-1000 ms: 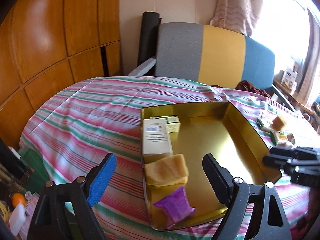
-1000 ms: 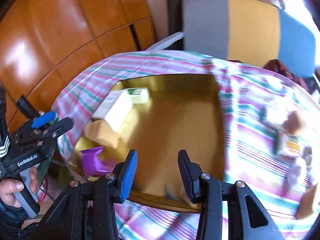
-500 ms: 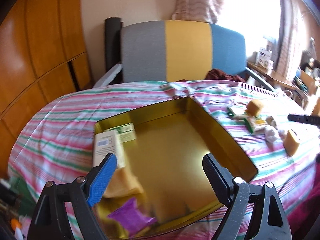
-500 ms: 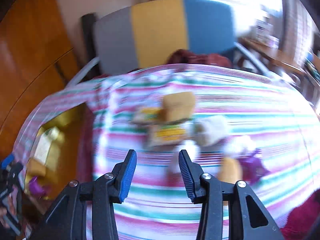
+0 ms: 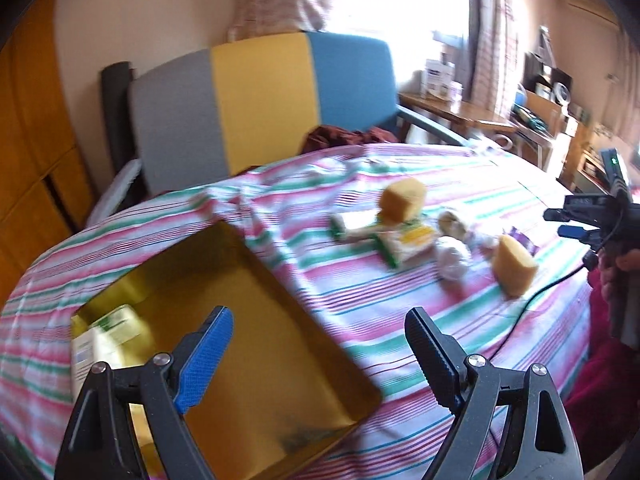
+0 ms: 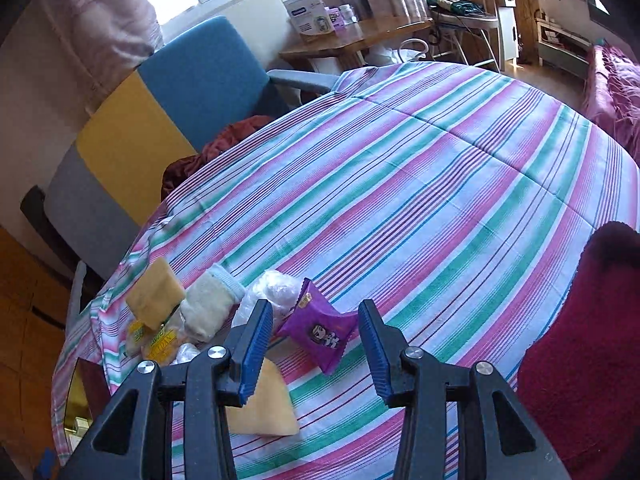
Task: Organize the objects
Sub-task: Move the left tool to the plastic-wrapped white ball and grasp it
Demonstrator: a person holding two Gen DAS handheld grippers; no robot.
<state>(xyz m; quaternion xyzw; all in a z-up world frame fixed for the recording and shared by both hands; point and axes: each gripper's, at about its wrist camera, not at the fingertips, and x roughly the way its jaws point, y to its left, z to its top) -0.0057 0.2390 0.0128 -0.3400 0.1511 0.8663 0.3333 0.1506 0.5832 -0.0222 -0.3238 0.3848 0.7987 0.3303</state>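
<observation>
A gold tray (image 5: 256,344) sits low on the left of the striped tablecloth (image 6: 420,184), with two pale boxes (image 5: 108,332) in its left corner. My left gripper (image 5: 318,354) hangs open above the tray's right rim, with nothing between its fingers. To the right lies a pile: two yellow sponges (image 5: 402,196) (image 5: 514,266), green-yellow packets (image 5: 400,240) and a white bag (image 5: 452,256). My right gripper (image 6: 314,340) is open over a purple snack packet (image 6: 320,332) that lies flat on the cloth, pads not touching it. A yellow sponge (image 6: 264,404) lies under its left finger.
A chair with a grey, yellow and blue back (image 5: 256,100) stands behind the table, a dark red cloth (image 6: 224,140) on its seat. A cream mitt (image 6: 208,304) lies in the pile. A hand holds the right gripper (image 5: 560,222) at the table's right edge, with a black cable (image 5: 540,292) trailing.
Both views have swung right, away from the tray and toward the pile. The right gripper left the tray, rolled, and now hovers over the purple packet on the cloth.
</observation>
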